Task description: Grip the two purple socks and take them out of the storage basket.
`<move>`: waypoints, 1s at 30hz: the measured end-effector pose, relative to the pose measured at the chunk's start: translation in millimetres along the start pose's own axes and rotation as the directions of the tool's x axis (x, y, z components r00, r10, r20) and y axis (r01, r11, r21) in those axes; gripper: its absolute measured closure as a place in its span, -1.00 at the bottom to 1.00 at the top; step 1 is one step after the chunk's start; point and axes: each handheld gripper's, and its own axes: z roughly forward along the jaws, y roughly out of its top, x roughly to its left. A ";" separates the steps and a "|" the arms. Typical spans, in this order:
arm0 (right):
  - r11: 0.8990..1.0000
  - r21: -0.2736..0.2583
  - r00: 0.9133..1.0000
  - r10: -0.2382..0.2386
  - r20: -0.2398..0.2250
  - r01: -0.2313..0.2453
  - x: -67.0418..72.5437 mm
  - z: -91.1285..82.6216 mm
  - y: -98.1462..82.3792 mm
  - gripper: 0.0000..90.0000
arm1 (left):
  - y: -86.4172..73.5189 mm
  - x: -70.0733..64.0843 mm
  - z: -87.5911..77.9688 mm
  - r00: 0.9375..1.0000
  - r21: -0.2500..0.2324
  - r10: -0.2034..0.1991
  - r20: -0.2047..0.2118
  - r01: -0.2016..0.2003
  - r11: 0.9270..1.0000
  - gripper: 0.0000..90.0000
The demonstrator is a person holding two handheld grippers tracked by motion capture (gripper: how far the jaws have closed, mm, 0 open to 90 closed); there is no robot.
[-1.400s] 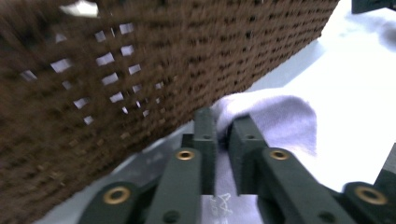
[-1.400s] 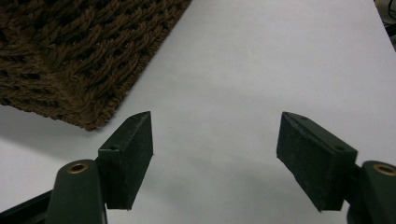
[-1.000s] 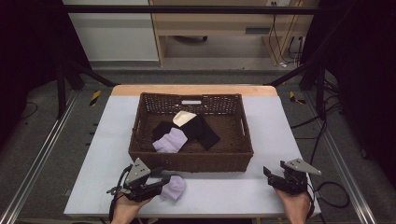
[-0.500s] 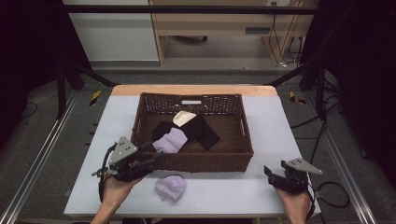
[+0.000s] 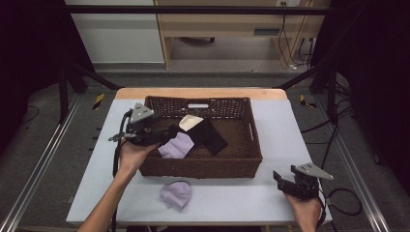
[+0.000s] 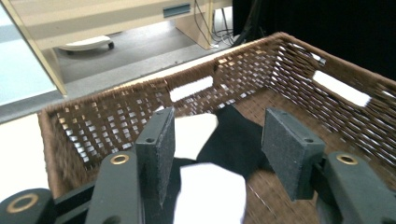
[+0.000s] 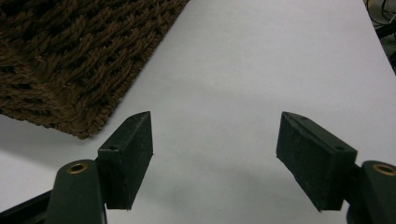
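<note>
1. High view: you are holding the left gripper (image 5: 153,137) over the basket's (image 5: 251,145) left wall, pointing in at the lilac cloth (image 5: 177,145) lying inside by the front-left corner, just beside a black cloth (image 5: 209,135) and a cream one (image 5: 189,121). A second lilac piece (image 5: 176,194) is lying on the bench (image 5: 290,125) near its front edge, in front of the basket. This looks like emptying the basket; the next move is probably lowering onto that cloth. Your right gripper (image 5: 290,181) is waiting near the bench's front-right corner.
2. Left gripper view: its jaws are standing wide and empty above a pale, soft, rumpled cloth (image 6: 212,198), the black one (image 6: 233,140) behind.
3. Right gripper view: its jaws are gaping wide, gripping nothing, above bare bench (image 7: 261,70) beside the basket's corner (image 7: 70,70).
</note>
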 end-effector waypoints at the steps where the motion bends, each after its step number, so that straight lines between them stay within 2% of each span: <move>1: 1.000 0.001 1.000 0.007 -0.002 -0.007 0.4 -0.4 0.3 -0.39 | 2.7 1.5 5.8 1.000 0.003 0.001 -0.008 -0.001 1.000 -0.02; 5: 1.000 0.002 1.000 -0.001 -0.001 0.001 -0.6 0.3 0.3 -0.39 | 8.7 7.0 33.0 0.998 0.028 -0.001 -0.057 0.002 1.000 0.00; 7: 1.000 0.001 1.000 0.002 -0.001 -0.002 -0.8 0.7 0.4 -0.39 | 8.8 7.7 48.5 0.997 0.055 0.019 -0.079 -0.014 0.998 0.02; 9: 1.000 0.002 1.000 -0.001 0.001 0.001 -1.0 1.1 0.5 -0.40 | 7.0 8.3 62.3 0.996 0.074 0.025 -0.086 -0.019 0.997 0.02; 11: 1.000 0.001 1.000 -0.002 0.001 0.002 -0.5 1.0 0.3 -0.39 | 3.4 9.0 74.6 0.997 0.087 0.013 -0.080 -0.006 0.996 0.06; 13: 1.000 0.003 1.000 -0.004 0.001 0.004 -0.1 1.1 0.2 -0.40 | -0.5 9.1 84.6 0.996 0.112 0.023 -0.089 -0.013 0.994 0.08; 17: 1.000 0.001 1.000 -0.004 -0.002 0.004 -0.2 1.3 -0.1 -0.40 | -10.3 10.0 103.6 0.997 0.187 0.039 -0.074 -0.025 0.982 0.08; 21: 1.000 0.006 1.000 0.000 -0.003 0.000 0.4 2.0 -0.4 -0.39 | -15.2 9.4 111.4 0.996 0.216 0.054 -0.072 -0.037 0.976 0.07; 24: 1.000 0.006 1.000 0.000 -0.003 0.000 0.1 2.1 -0.3 -0.39 | -16.3 10.1 113.6 0.996 0.225 0.055 -0.070 -0.038 0.974 0.07; 26: 1.000 0.004 1.000 0.000 -0.003 0.000 -0.1 2.0 -0.3 -0.39 | -19.3 11.0 117.7 0.996 0.266 0.058 -0.067 -0.038 0.963 0.04; 28: 1.000 0.006 1.000 -0.002 -0.002 0.002 0.2 2.2 -0.4 -0.39 | -21.0 11.6 120.1 0.997 0.284 0.053 -0.063 -0.033 0.958 0.02; 30: 1.000 0.007 1.000 -0.001 -0.001 0.001 0.2 2.2 -0.4 -0.39 | -23.7 12.3 123.9 0.997 0.319 0.053 -0.061 -0.031 0.947 0.02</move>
